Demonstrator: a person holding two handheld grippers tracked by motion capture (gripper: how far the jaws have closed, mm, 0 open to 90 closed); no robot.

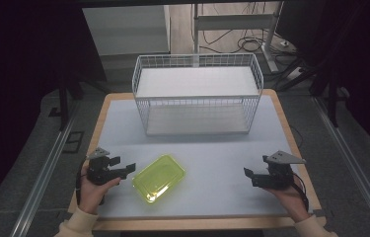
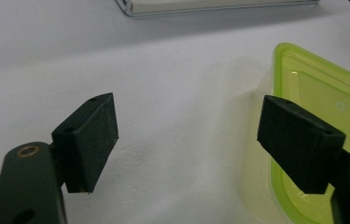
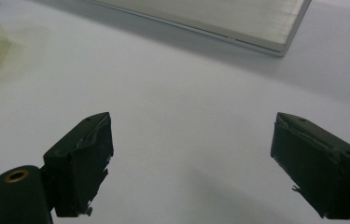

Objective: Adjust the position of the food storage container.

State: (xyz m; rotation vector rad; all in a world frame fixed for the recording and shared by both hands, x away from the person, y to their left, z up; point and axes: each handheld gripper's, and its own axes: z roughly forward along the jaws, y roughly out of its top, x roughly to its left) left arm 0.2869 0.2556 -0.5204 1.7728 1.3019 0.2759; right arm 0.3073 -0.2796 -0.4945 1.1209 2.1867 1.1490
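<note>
On the white tabletop (image 1: 212, 148) lay a translucent lime-green rectangular plastic container (image 1: 159, 178), tilted diagonally. Left tongs (image 1: 129, 169) gaped wide just beside it, gripping nothing; right tongs (image 1: 248, 174) stood open, well apart.

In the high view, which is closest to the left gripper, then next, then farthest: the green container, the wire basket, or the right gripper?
1. Green container, right beside the left gripper.
2. Wire basket, at the table's back.
3. Right gripper, across the table's front.
</note>
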